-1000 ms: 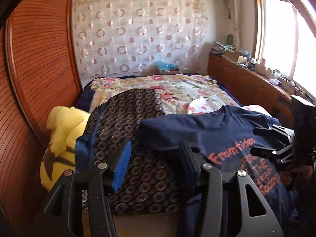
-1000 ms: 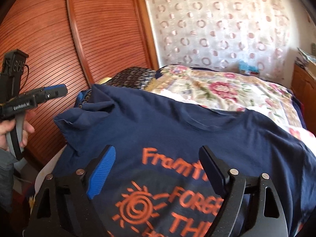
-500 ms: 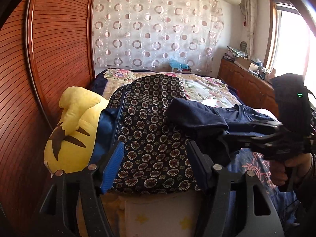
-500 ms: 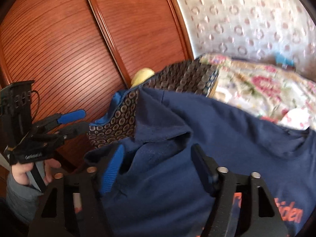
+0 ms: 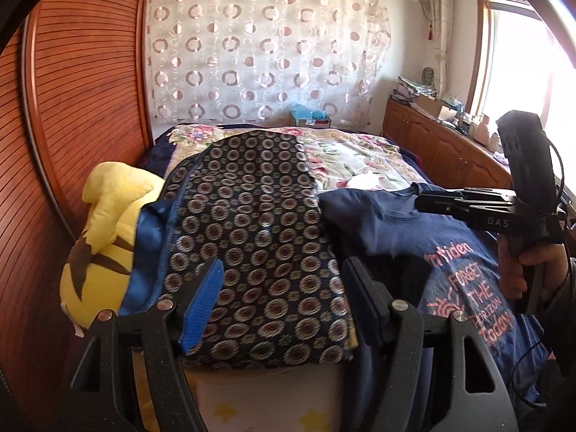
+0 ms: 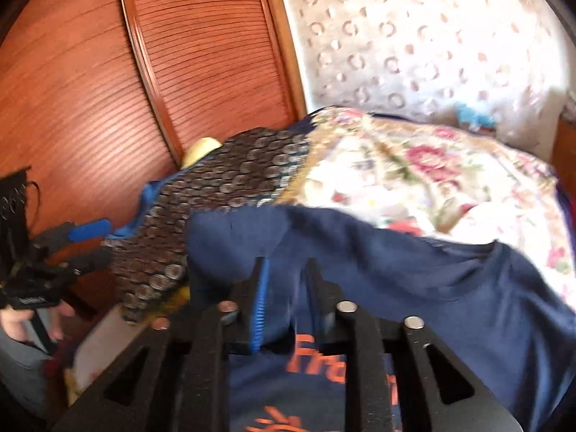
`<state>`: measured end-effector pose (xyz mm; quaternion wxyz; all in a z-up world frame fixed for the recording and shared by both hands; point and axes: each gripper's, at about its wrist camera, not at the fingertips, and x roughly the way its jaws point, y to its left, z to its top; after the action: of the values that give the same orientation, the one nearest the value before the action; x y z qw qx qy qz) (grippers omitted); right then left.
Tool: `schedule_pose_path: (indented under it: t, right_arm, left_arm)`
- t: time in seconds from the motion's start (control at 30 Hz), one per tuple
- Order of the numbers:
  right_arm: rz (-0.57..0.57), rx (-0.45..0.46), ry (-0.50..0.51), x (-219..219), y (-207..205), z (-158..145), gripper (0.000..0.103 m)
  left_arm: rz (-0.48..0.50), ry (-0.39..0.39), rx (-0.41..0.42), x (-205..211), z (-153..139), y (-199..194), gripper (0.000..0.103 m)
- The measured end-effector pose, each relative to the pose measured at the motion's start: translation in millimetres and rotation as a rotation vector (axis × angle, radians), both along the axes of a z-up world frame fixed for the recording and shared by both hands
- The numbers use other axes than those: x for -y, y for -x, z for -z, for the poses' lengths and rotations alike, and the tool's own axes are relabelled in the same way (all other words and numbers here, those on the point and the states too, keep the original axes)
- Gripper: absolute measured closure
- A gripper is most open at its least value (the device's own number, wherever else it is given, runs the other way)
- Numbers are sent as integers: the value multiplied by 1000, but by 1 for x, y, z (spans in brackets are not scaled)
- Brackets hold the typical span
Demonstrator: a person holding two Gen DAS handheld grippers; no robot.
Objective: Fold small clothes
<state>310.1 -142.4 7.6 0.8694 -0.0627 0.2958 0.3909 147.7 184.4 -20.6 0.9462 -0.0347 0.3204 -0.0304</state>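
My left wrist camera is sitting low at the foot edge of the bed (image 5: 360, 165), looking along it toward the curtain (image 5: 259, 46). My right wrist camera is hovering close over the navy T-shirt (image 6: 414, 270), angling toward the wooden wardrobe (image 6: 201, 54). Both are sharing the patterned quilt (image 5: 252, 223), T-shirt and curtain.

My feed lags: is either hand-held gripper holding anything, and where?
The right hand-held gripper looks pinched on the navy T-shirt, near its left sleeve. The left hand-held gripper is open, empty.
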Motion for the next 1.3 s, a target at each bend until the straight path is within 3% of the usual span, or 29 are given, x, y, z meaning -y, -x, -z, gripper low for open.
schedule_pose_path:
  t: [0.03,0.23,0.33,0.53,0.77,0.83,0.93,1.1,1.2,1.3]
  right_arm:
    - [10,11,18,5,-3,2,68]
    - [-1,19,57,24,-9,19,66]
    - [-55,-17,65,27,16,23,66]
    - [-149,-69,131,-14,16,24,66]
    - [-168,-81,235,-41,-1,41,67]
    - [-171,-72,237,-39,-2,41,96]
    - [-131,-57,191,-23,-1,34,97]
    - [-18,-62,120,29,6,16,97]
    - [34,-29,163,41,5,16,78]
    - [56,-30,165,46,3,19,75]
  left_arm:
    - [10,-1,-1,4,0,-3,34]
    - [52,-28,-11,23,1,-15,34]
    - [57,-33,-12,28,0,-20,34]
    - [35,-28,-14,26,-1,-23,33]
    - [23,-28,-15,21,-1,-19,33]
    - [23,-28,-12,22,-1,-18,33]
    - [27,-26,-12,23,-2,-20,33]
    - [53,-27,-15,30,0,-23,33]
    - [70,-34,-23,39,2,-29,33]
    - [92,-40,-26,50,2,-33,33]
